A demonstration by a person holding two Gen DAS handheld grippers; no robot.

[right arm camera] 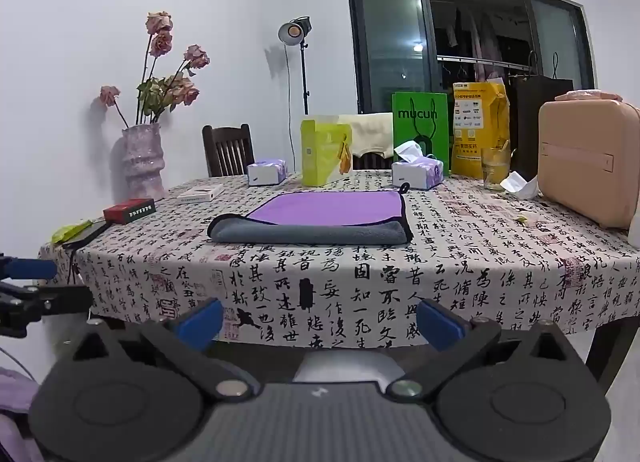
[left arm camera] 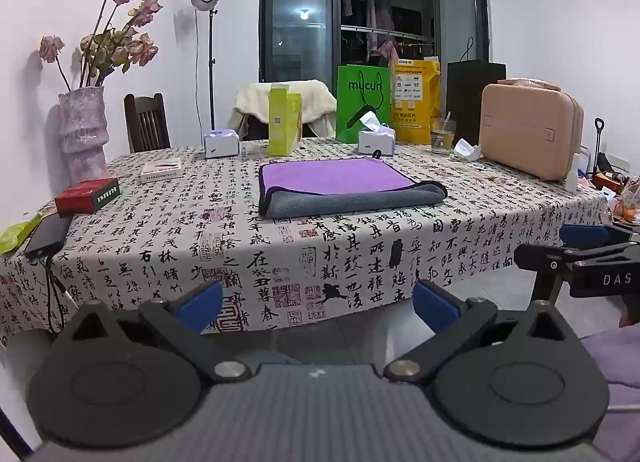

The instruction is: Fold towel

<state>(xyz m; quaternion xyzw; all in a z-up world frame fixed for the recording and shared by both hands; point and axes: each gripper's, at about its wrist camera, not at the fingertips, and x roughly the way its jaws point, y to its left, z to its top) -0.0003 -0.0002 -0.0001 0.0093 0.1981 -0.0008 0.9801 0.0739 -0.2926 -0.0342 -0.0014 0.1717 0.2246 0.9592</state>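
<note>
A purple towel (left arm camera: 332, 178) with a grey underside lies in the middle of the table, its near edge folded over so a grey strip (left arm camera: 356, 202) faces me. It also shows in the right wrist view (right arm camera: 332, 206). My left gripper (left arm camera: 318, 304) is open and empty, held off the table's near edge, well short of the towel. My right gripper (right arm camera: 320, 322) is open and empty, also back from the near edge. The right gripper shows at the right of the left wrist view (left arm camera: 580, 246), and the left gripper at the left of the right wrist view (right arm camera: 28, 274).
The table (left arm camera: 160, 230) has a calligraphy cloth. Behind the towel stand tissue boxes (left arm camera: 221, 143), a yellow-green box (left arm camera: 284, 120), a green bag (left arm camera: 362, 102), a glass (left arm camera: 442, 136) and a pink case (left arm camera: 530, 128). At left are a vase (left arm camera: 82, 130), a red box (left arm camera: 87, 194) and a phone (left arm camera: 48, 236).
</note>
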